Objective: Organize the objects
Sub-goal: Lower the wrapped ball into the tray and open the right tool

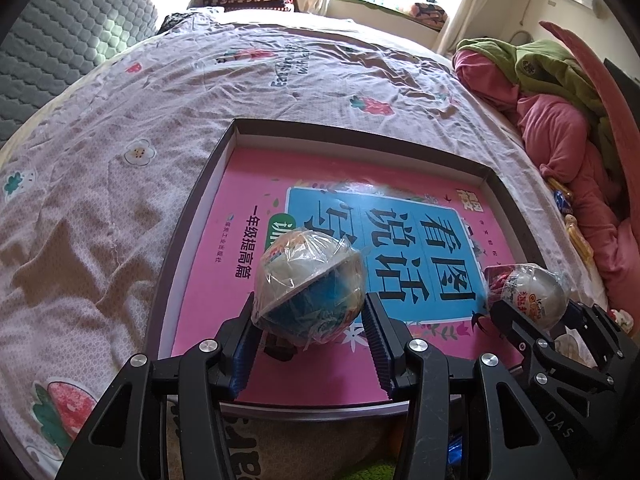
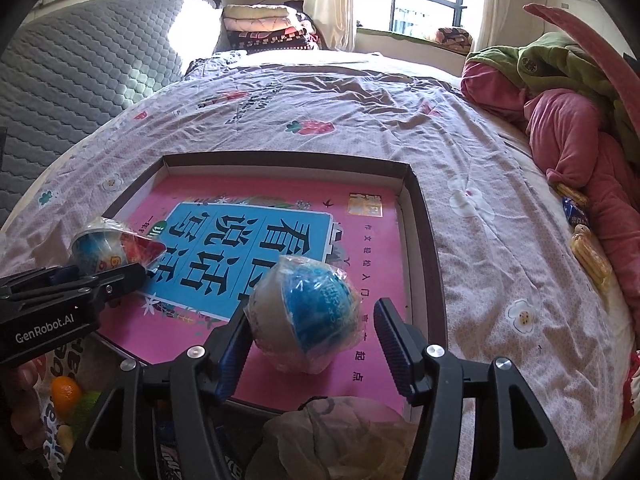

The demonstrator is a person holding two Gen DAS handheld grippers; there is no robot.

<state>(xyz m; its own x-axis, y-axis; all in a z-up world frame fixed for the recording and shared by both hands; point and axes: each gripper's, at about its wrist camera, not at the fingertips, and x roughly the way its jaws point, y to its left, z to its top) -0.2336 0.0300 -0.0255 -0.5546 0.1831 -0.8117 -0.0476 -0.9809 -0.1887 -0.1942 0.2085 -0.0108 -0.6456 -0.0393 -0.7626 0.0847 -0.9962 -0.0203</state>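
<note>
Crinkled clear plastic is wrapped around both egg-shaped toy capsules, and each one is carried by one gripper above the shallow cardboard box lid [image 1: 192, 216] that lies on the bed. The left gripper [image 1: 310, 316] is closed on the left capsule [image 1: 310, 284], whose blue half and whitish half are divided by a slanted seam; its long axis is tilted, not upright. In the right wrist view the right gripper [image 2: 316, 328] is seen with the right capsule [image 2: 306, 316] resting against its left finger, while a gap is visible at the other finger, so it cannot be told if the capsule is firmly clamped or already let go. This capsule is low over the pink book cover [image 2: 372, 248] inside the lid, near its front right corner, straight ahead of the fingers. The right gripper is judged the nearer one to a free place on the cover. The wrap is smooth and slippery, the shells are hard and round, so rolling on the flat glossy cover is to be expected. The flowered bedsheet [image 1: 100, 200] around the lid is soft and wrinkled
</note>
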